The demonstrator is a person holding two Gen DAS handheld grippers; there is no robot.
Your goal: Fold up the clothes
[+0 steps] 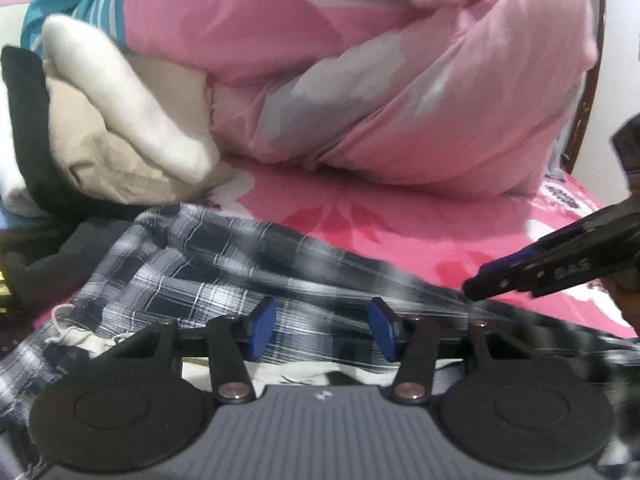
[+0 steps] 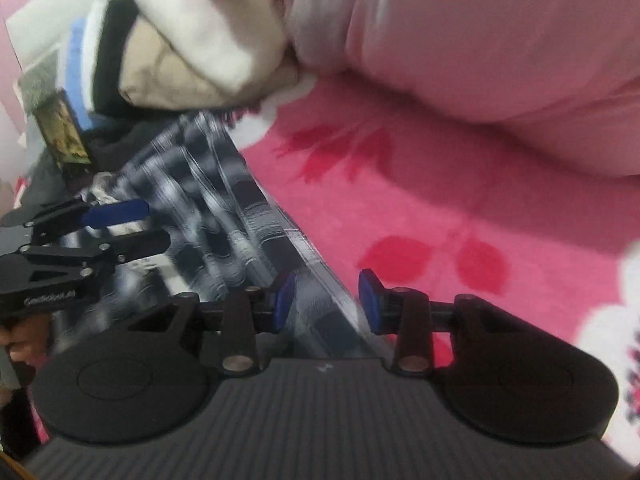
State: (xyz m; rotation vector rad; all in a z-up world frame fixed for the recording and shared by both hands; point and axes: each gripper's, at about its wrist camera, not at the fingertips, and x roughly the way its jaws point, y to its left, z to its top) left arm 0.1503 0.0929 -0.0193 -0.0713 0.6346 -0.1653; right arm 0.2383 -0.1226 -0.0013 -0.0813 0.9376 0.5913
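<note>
The plaid garment [image 1: 192,268] lies spread on the pink flowered bedsheet [image 1: 400,220], in front of a pink duvet [image 1: 360,60] and folded clothes [image 1: 120,140]. The left gripper [image 1: 322,330] hovers half-open over the plaid, gripping nothing; the right gripper [image 2: 326,304] stands part-open over its edge.

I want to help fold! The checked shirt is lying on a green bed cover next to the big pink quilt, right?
Nearly. The bed cover is pink with red and white flowers, not green; the right wrist view shows it plainly. The checked shirt does lie on it, next to the big pink quilt.
</note>
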